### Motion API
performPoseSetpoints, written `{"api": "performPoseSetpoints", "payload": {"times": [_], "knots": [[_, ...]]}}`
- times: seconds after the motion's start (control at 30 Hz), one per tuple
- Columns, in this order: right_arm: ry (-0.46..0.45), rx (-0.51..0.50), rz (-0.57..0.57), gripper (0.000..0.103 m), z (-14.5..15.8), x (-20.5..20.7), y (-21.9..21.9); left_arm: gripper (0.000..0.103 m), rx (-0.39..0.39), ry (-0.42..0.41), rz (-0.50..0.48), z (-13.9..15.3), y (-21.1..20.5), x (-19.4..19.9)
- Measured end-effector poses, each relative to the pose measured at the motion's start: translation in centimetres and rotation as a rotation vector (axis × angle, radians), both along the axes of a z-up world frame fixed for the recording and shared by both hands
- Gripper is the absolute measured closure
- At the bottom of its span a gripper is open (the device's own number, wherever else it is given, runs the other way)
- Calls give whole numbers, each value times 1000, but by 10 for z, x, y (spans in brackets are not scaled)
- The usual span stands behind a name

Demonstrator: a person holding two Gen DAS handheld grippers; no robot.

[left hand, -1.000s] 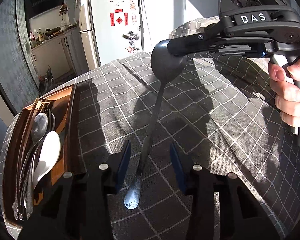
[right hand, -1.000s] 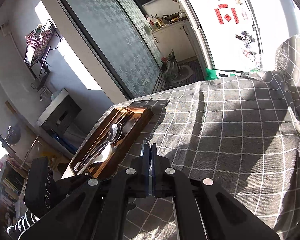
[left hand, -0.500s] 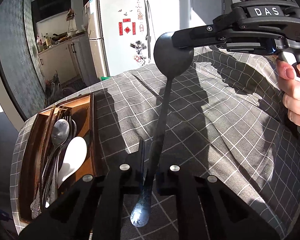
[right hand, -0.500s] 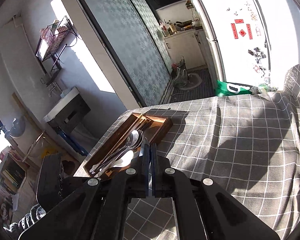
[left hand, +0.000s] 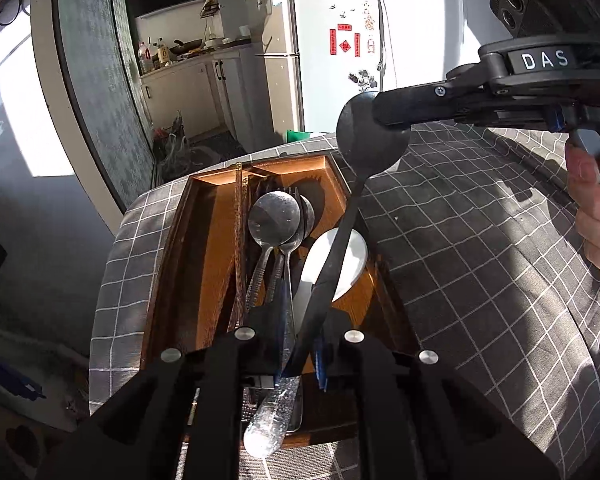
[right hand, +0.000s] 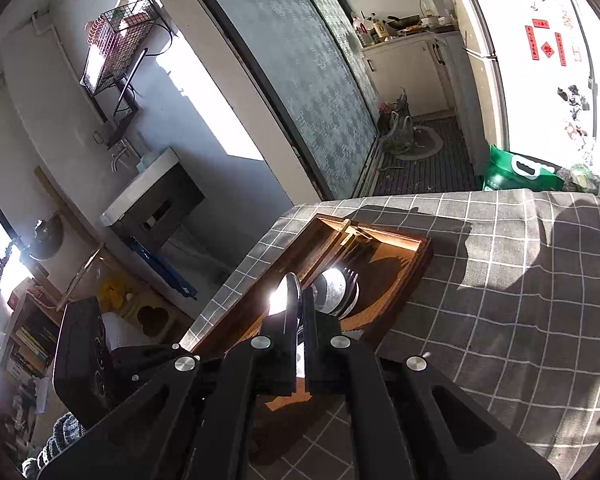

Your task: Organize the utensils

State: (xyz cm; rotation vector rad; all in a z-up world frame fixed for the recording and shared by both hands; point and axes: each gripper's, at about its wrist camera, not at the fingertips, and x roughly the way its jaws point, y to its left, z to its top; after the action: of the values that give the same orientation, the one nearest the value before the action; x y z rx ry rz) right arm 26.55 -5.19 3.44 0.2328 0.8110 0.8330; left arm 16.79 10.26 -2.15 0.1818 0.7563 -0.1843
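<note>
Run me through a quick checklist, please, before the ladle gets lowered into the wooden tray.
1. Left gripper clamped on the black ladle handle: ok.
2. Right gripper shut on the ladle bowl rim: ok.
3. Ladle over the wooden tray: ok, bowl end reaches beyond the far right corner.
4. Landing spot free: not ok, white spoon and metal spoons lie under the handle.
5. Ladle fits the tray lengthwise: cannot tell.
6. Tray resting flat on the checked cloth: ok.
</note>
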Motion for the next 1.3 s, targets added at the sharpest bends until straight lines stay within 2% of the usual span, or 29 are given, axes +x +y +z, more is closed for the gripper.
{"api": "performPoseSetpoints", "payload": {"times": [0.17,0.27,0.33,0.53,0.6,0.67,0.7,0.73,0.87,1.0,1.07,1.13,1.3], "knots": [[63,9,-10,101,-20,20,18,88,-3,8,43,-10,19,12],[89,5,-18,100,-32,27,23,82,-15,3,51,-10,23,14],[92,-8,-25,100,-39,30,26,68,-23,2,60,-10,24,14],[109,-42,-55,99,-57,36,33,48,-52,-25,72,-4,29,7],[99,-68,-72,96,-59,34,35,45,-67,-44,65,1,29,2],[89,-70,-66,82,-58,30,36,41,-74,-69,70,7,31,-7],[77,-64,-67,61,-56,27,34,41,-81,-82,68,9,32,-12],[63,-57,-71,51,-53,23,32,39,-88,-98,71,12,33,-18],[5,-61,-86,49,-41,1,22,26,-122,-155,69,21,33,-45],[-141,-114,-97,41,-31,-50,6,10,-138,-237,88,30,33,-78],[-221,-145,-129,32,-29,-80,-9,7,-185,-262,108,33,38,-91],[-281,-149,-168,16,-26,-108,-25,5,-219,-270,119,33,38,-103],[-410,-161,-256,11,-22,-161,-58,3,-168,-337,145,26,25,-130]]}}
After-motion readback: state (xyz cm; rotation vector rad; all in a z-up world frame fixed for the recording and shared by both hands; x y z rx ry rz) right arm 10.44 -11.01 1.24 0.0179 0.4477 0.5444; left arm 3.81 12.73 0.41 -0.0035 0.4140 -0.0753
